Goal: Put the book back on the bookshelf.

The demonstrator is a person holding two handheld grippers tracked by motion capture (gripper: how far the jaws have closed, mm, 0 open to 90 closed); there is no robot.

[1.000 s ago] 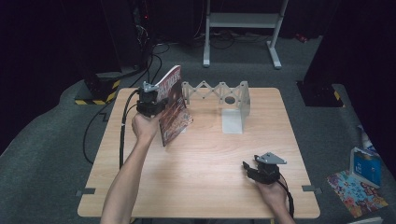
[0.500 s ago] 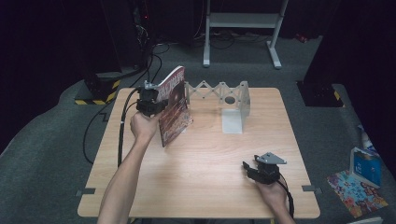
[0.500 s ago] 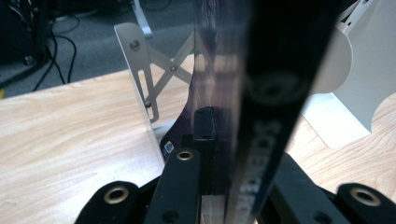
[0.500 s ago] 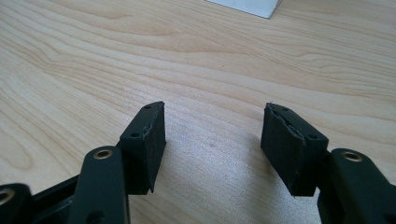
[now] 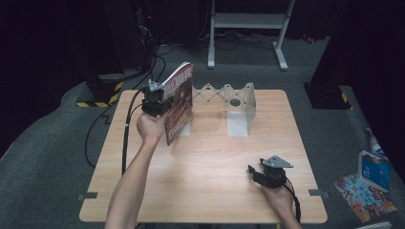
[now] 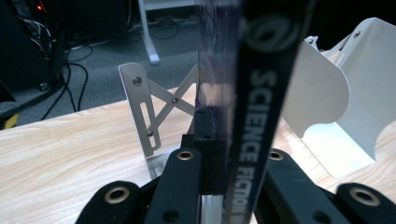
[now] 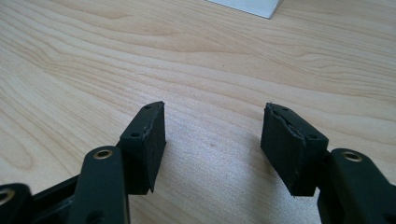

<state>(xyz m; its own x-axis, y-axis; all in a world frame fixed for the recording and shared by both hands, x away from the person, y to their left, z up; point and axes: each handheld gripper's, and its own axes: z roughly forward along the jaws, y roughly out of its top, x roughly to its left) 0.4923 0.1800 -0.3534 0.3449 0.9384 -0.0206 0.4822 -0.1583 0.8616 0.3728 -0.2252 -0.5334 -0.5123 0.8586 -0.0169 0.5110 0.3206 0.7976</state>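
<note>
In the high view, the left gripper [image 5: 160,101], in the upper left of the frame, is clenched on a thin reddish-brown book with a glossy cover [image 5: 180,102], held upright above the light wooden table [image 5: 210,167], right at the left end of the white metal expanding book rack [image 5: 237,102]. The rack's slots look empty. The right gripper [image 5: 255,172] rests at lower right, apart from everything.

In the left gripper view, the dark spine reading "SCIENCE FICTION" [image 6: 259,116] stands pinched between the jaws, a rack divider [image 6: 140,109] just behind at left. The grip sits near one edge, so the book could swing or slip, or catch a divider and push the light rack along.

In the right gripper view, the jaws stand released over bare wood [image 7: 210,70], holding nothing.
</note>
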